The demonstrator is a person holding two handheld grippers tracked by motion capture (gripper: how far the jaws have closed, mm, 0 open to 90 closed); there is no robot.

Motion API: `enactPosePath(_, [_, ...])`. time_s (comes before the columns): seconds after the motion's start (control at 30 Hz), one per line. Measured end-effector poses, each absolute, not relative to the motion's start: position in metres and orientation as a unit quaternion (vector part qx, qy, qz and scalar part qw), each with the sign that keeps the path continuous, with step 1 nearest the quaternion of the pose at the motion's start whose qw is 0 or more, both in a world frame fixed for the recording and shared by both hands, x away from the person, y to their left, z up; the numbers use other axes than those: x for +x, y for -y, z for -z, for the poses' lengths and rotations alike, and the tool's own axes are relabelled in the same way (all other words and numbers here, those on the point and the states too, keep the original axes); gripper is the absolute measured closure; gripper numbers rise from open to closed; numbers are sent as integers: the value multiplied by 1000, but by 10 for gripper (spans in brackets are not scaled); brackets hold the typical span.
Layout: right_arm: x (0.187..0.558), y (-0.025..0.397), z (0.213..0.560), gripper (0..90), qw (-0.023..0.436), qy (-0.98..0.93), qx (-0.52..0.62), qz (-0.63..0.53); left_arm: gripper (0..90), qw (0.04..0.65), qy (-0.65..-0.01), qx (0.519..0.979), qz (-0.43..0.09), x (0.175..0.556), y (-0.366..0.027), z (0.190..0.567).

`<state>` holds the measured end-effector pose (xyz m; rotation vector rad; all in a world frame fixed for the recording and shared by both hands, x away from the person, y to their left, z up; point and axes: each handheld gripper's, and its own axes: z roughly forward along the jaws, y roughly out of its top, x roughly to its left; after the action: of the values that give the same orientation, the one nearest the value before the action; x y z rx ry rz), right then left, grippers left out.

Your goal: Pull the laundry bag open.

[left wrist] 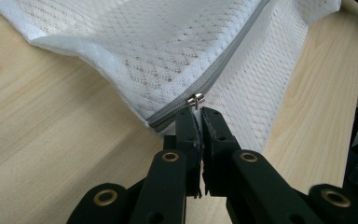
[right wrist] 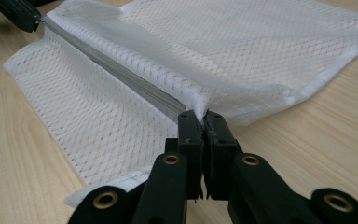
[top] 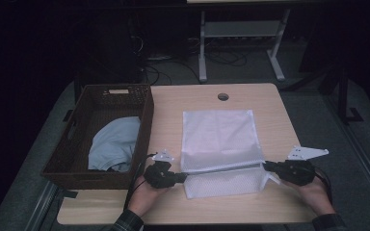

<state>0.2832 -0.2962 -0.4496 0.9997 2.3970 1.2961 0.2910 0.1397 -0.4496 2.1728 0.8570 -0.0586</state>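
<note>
Overhead, a white mesh bag (top: 220, 147) lies at the table's (top: 265, 202) centre, its near edge stretched between two grippers. The left gripper (top: 183, 177) bites the bag's corner at about seven o'clock, the right gripper (top: 267, 166) the corner at about four o'clock. A wicker basket (top: 77, 126) holding a blue cloth (top: 113, 143) stands at nine o'clock, touching the table's left edge. Dark floor, cables and a desk frame (top: 241, 29) lie at twelve o'clock.

Next, the left gripper view: the jaws are clamped on the zipper pull (left wrist: 196, 100) at the end of the grey zipper (left wrist: 214, 74), mesh fanning away toward twelve.

Lastly, the right gripper view: the jaws pinch the bag's seam corner, the zipper running off toward ten o'clock, where the left gripper holds its far end. Pale wood lies beneath.
</note>
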Motion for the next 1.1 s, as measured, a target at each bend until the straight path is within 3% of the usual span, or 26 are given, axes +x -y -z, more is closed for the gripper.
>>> enactPosePath(0.53, [291, 294, 463, 857, 109, -828, 350, -424, 872, 366, -357, 859, -2, 289, -143, 450])
enactPosePath(0.97, [296, 282, 475, 771, 126, -842, 348, -393, 862, 348, -370, 861, -31, 294, -141, 458])
enactPosePath(1.07, [296, 281, 476, 722, 131, -842, 349, -391, 796, 345, -367, 863, -35, 293, -141, 459])
enactPosePath(1.1, [296, 281, 476, 673, 133, -841, 349, -392, 724, 346, -368, 862, -40, 293, -141, 459])
